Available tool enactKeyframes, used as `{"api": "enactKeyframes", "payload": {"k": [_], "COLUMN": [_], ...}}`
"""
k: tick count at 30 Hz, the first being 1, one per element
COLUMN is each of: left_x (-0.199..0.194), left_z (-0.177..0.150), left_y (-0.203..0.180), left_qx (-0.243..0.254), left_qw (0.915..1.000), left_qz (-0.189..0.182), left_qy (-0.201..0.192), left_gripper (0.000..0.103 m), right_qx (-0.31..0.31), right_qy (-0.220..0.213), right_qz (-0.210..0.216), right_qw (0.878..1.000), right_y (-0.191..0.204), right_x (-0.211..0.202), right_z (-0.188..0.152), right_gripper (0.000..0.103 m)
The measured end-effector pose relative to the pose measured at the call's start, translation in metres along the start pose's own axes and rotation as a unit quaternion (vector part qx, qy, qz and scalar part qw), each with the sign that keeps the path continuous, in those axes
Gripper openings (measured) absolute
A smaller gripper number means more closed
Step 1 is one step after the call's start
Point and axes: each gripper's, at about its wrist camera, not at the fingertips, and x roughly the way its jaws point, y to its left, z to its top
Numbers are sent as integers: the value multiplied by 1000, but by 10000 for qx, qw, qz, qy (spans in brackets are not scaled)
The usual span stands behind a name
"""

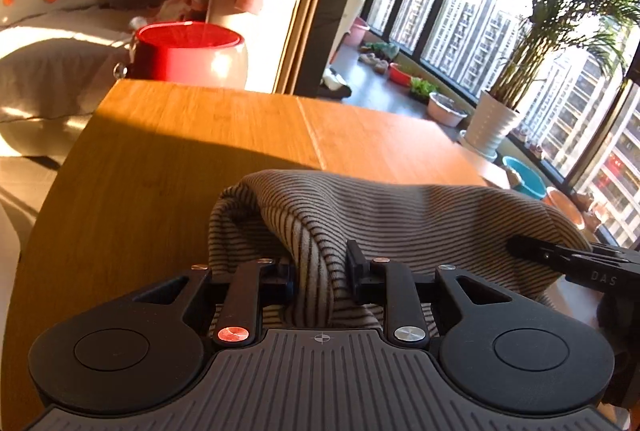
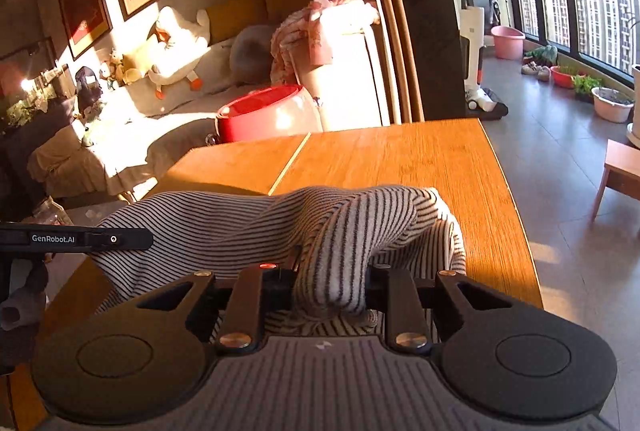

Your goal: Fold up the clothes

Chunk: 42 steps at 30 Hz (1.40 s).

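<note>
A black-and-white striped garment (image 1: 400,215) hangs stretched between both grippers above the near edge of a wooden table (image 1: 200,135). My left gripper (image 1: 320,279) is shut on a bunched fold of the striped garment at its left end. My right gripper (image 2: 332,287) is shut on a bunched fold of the same garment (image 2: 240,223) at its right end. The right gripper (image 1: 568,263) shows at the right edge of the left wrist view; the left gripper (image 2: 72,239) shows at the left edge of the right wrist view. The fingertips are hidden in the cloth.
The wooden table (image 2: 400,159) has a seam down its middle. A red and white basin (image 1: 188,55) stands beyond its far edge. A sofa with a plush goose (image 2: 176,47) and pink clothes (image 2: 320,27) lies behind. Potted plants (image 1: 492,127) and tubs line the window at right.
</note>
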Motion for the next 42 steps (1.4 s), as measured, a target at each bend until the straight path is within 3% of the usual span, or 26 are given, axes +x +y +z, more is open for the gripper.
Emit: {"api": "enactKeyframes", "payload": {"k": [5, 9, 12, 13, 15, 16, 18, 22, 24, 26, 29, 31, 37, 38, 40, 41, 42], "left_x": [-44, -27, -13, -15, -23, -30, -42, -53, -40, -11, 39, 56, 61, 58, 51, 45, 37], "left_z": [-17, -46, -59, -57, -51, -47, -38, -14, -4, -1, -4, -8, -3, -4, -5, -5, -5], "left_y": [-19, -4, 8, 10, 10, 9, 6, -5, -10, -7, 4, 12, 10, 6, 0, -4, -9], "left_qx": [429, 276, 131, 112, 117, 148, 180, 143, 53, -181, -474, -481, -357, -316, -240, -214, -180], "left_qw": [9989, 9977, 9964, 9967, 9977, 9984, 9994, 9992, 9978, 9975, 9967, 9965, 9964, 9968, 9976, 9980, 9983], "left_qz": [-166, -66, 77, 91, 137, 178, 169, -223, -525, -671, -542, -557, -625, -587, -500, -437, -404], "left_qy": [21, 618, 835, 799, 650, 521, 243, -296, -391, -149, 377, 407, 453, 441, 412, 396, 382], "left_gripper": [28, 32, 43, 45, 46, 46, 47, 58, 63, 72, 69, 65, 73, 75, 80, 87, 91], "right_qx": [-10, 314, 373, 365, 265, 176, 2, -332, -587, -581, -468, -455, -358, -374, -475, -554, -688], "right_qy": [-169, 312, 484, 489, 471, 353, 114, -344, -466, -391, 38, 261, 164, 136, 59, -19, -90], "right_qz": [310, 86, -148, -144, -279, -361, -520, -474, -408, -178, -205, -245, -128, -142, -83, -118, -213], "right_qw": [9994, 9990, 9980, 9980, 9981, 9986, 9986, 9977, 9963, 9974, 9987, 9983, 9991, 9991, 9988, 9984, 9974], "right_y": [6, -12, -21, -22, -20, -20, -19, -8, 3, 9, 2, -10, -17, -15, -8, -4, -1], "right_x": [-47, -38, -26, -28, -33, -39, -50, -60, -53, -31, 15, 41, 43, 41, 33, 29, 25], "right_z": [-5, -40, -61, -60, -52, -46, -35, -8, 3, 11, 9, -3, -10, -10, -6, -3, -1], "right_gripper": [22, 28, 33, 35, 51, 53, 54, 54, 54, 54, 54, 54, 58, 63, 85, 103, 103]}}
